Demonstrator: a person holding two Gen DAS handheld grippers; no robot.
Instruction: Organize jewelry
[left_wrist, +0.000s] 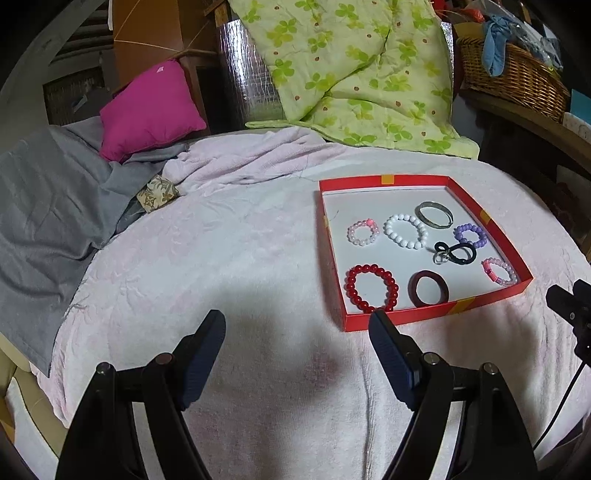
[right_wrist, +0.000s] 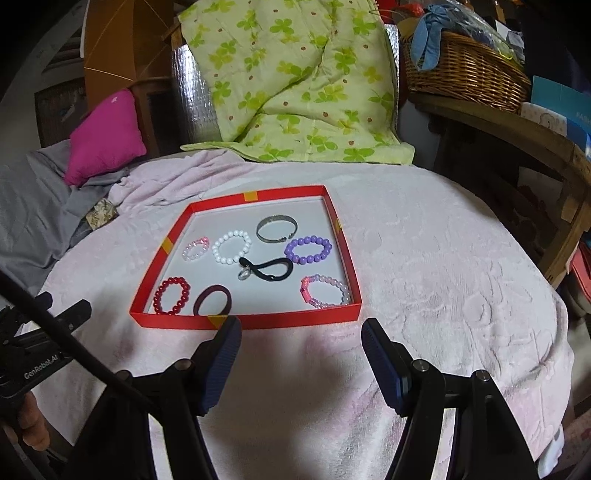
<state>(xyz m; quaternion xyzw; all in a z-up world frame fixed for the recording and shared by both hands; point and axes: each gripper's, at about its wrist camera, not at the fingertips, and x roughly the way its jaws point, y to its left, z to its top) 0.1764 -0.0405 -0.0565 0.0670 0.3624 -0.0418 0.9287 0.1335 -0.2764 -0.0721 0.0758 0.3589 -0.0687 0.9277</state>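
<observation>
A red tray (left_wrist: 402, 316) (right_wrist: 243, 321) with a white floor lies on a pale pink blanket. It holds several bracelets: a red bead one (left_wrist: 371, 288) (right_wrist: 171, 295), a dark maroon bangle (left_wrist: 428, 293) (right_wrist: 213, 300), a white bead one (left_wrist: 405, 231) (right_wrist: 232, 246), a purple bead one (left_wrist: 470, 236) (right_wrist: 308, 250), a metal bangle (left_wrist: 435, 215) (right_wrist: 276, 229), two pink ones and a black hair tie (left_wrist: 455, 252) (right_wrist: 266, 271). My left gripper (left_wrist: 297, 332) is open and empty, left of the tray's near corner. My right gripper (right_wrist: 301, 338) is open and empty before the tray's near wall.
A pink blanket (left_wrist: 221, 240) (right_wrist: 443, 277) covers the surface. A grey cloth (left_wrist: 48, 210) and magenta pillow (left_wrist: 147, 110) lie left, a green quilt (left_wrist: 351, 66) behind, a wicker basket (right_wrist: 461, 70) back right. A small patterned pouch (left_wrist: 157, 192) sits left.
</observation>
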